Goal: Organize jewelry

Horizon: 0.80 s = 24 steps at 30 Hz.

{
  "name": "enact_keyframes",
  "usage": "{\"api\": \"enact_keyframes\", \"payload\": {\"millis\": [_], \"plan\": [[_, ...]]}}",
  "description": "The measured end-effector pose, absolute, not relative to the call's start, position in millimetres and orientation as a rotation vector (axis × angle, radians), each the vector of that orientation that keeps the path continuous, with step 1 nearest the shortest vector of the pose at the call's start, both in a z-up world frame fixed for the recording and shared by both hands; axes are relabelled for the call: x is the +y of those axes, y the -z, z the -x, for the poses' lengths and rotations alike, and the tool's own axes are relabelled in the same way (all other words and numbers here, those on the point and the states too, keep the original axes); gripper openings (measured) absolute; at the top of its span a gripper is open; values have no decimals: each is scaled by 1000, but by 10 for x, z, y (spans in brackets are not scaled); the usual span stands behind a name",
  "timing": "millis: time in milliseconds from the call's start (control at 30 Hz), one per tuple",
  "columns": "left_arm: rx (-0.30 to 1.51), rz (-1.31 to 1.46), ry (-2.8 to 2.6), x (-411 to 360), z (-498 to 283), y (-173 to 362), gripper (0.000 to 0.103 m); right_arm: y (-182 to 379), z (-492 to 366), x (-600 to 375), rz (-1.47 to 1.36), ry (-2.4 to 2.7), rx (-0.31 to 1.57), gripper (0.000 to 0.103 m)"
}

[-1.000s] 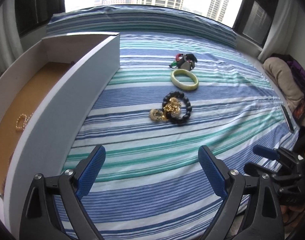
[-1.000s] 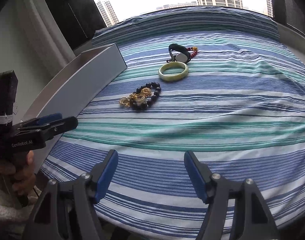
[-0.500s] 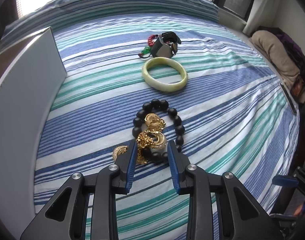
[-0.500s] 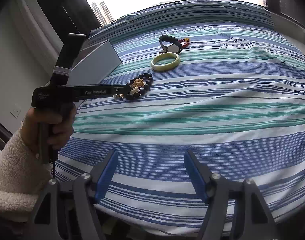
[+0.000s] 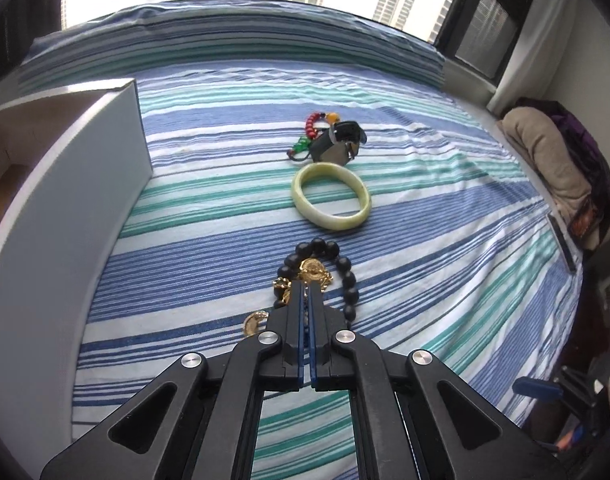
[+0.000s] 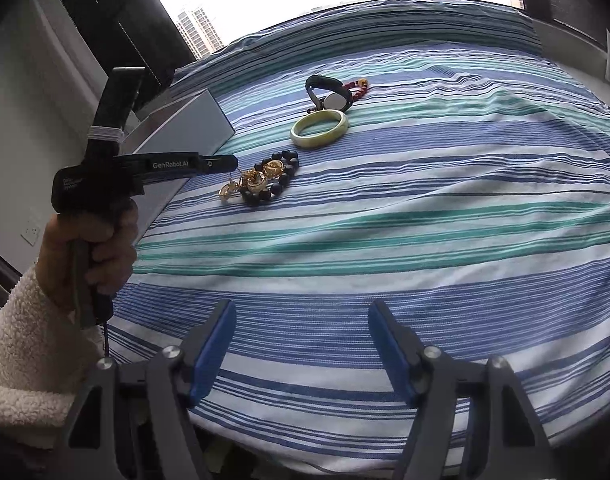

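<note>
A tangle of gold jewelry point(image 5: 315, 270) point(image 6: 259, 180) lies inside a black bead bracelet point(image 5: 347, 276) point(image 6: 289, 160) on the striped bed. My left gripper point(image 5: 305, 286) point(image 6: 233, 162) is shut with its tips in the near side of the gold tangle, seemingly pinching a piece. A loose gold piece point(image 5: 255, 322) lies just left of the tips. Farther off lie a pale green bangle point(image 5: 331, 196) point(image 6: 319, 128), a dark watch point(image 5: 339, 142) and a red bead bracelet point(image 5: 311, 124). My right gripper point(image 6: 301, 344) stands open over the bed's near edge, nothing between its fingers.
An open white box point(image 5: 65, 184) point(image 6: 185, 132) with a brown floor stands on the bed's left side. A hand in a fleecy white sleeve point(image 6: 89, 248) holds the left gripper. Folded clothes point(image 5: 545, 152) lie beyond the bed's right edge. Windows run behind the pillow end.
My left gripper moved forward from the bed's near part to the gold tangle and went from wide open to shut there. The right gripper stayed put and open.
</note>
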State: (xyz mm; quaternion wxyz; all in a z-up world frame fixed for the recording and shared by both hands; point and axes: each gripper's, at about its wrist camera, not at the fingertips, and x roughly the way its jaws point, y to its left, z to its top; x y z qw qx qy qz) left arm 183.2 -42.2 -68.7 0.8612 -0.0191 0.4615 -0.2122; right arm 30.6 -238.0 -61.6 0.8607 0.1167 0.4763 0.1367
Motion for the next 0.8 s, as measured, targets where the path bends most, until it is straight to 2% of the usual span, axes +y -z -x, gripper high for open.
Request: {"api": "enact_keyframes", "payload": {"millis": [533,633,800], "plan": [[854,108,443,106,-1291,-185,0,593,-256,-2460,-265,-273,987,70],[871,96,424,193,-1243,-122,0,599,-267,-2448,-263,-274,989,70],[985,34,376,248,-1228,441,1,610,-266,-2385,-253,-285,996,70]]}}
